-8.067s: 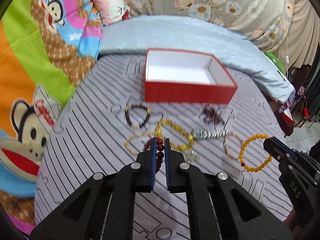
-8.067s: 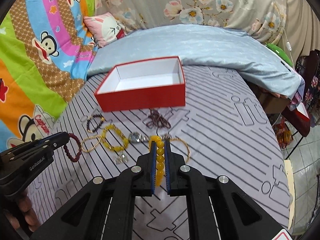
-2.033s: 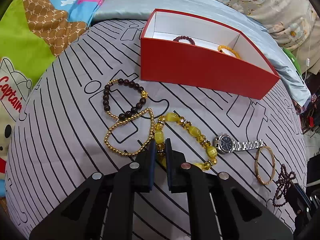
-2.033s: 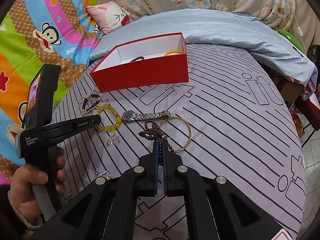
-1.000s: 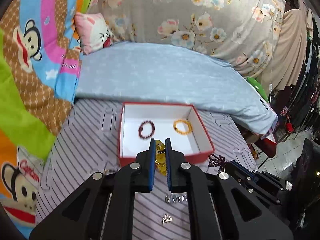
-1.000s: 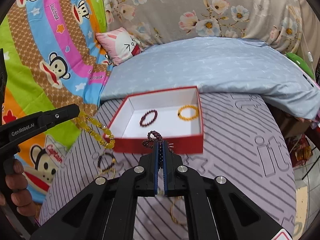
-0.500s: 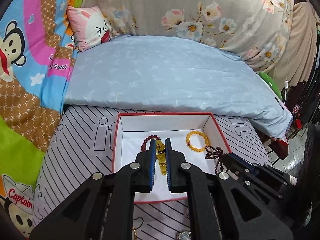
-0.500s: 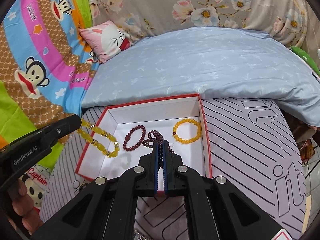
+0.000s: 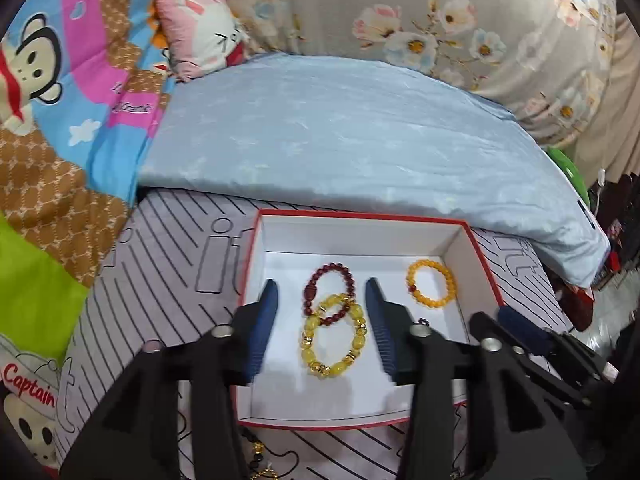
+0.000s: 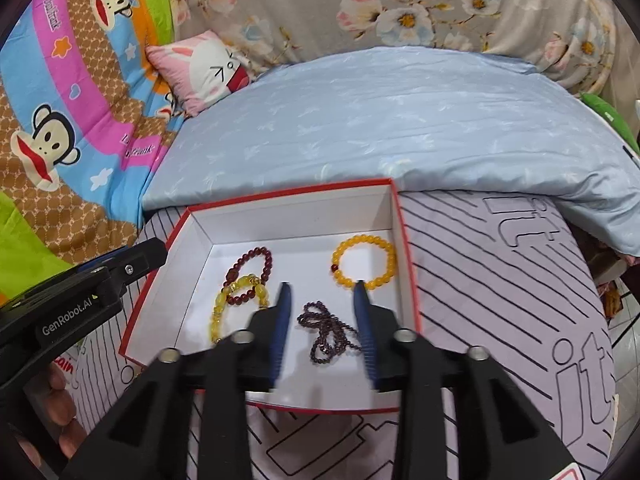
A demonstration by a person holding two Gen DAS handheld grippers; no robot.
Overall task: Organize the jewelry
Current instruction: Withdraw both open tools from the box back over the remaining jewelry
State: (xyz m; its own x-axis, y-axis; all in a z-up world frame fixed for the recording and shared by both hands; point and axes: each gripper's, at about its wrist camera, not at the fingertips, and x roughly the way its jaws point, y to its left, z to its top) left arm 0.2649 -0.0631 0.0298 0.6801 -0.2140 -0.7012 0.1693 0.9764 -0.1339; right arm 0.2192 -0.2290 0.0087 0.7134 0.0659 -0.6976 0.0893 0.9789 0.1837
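Observation:
The red box (image 9: 360, 425) with a white inside lies on the striped bed sheet. In it are a dark red bead bracelet (image 9: 331, 293), a yellow crystal bracelet (image 9: 332, 336) overlapping it, and an orange bead bracelet (image 9: 431, 283). My left gripper (image 9: 322, 312) is open above the yellow crystal bracelet. In the right wrist view my right gripper (image 10: 322, 320) is open over the box (image 10: 408, 264), with a purple bead strand (image 10: 326, 332) lying on the box floor between its fingers. The yellow crystal bracelet (image 10: 236, 304) and orange bracelet (image 10: 364, 256) also show there.
A light blue quilt (image 9: 352, 136) lies behind the box, with a pink pillow (image 9: 200, 32) and cartoon blanket (image 9: 52, 92) at the left. Dark and gold beads (image 9: 258, 452) lie on the sheet in front of the box. The bed edge drops off at the right.
Both grippers have opened over the box. The yellow crystal bracelet and the purple bead strand have dropped onto the box floor.

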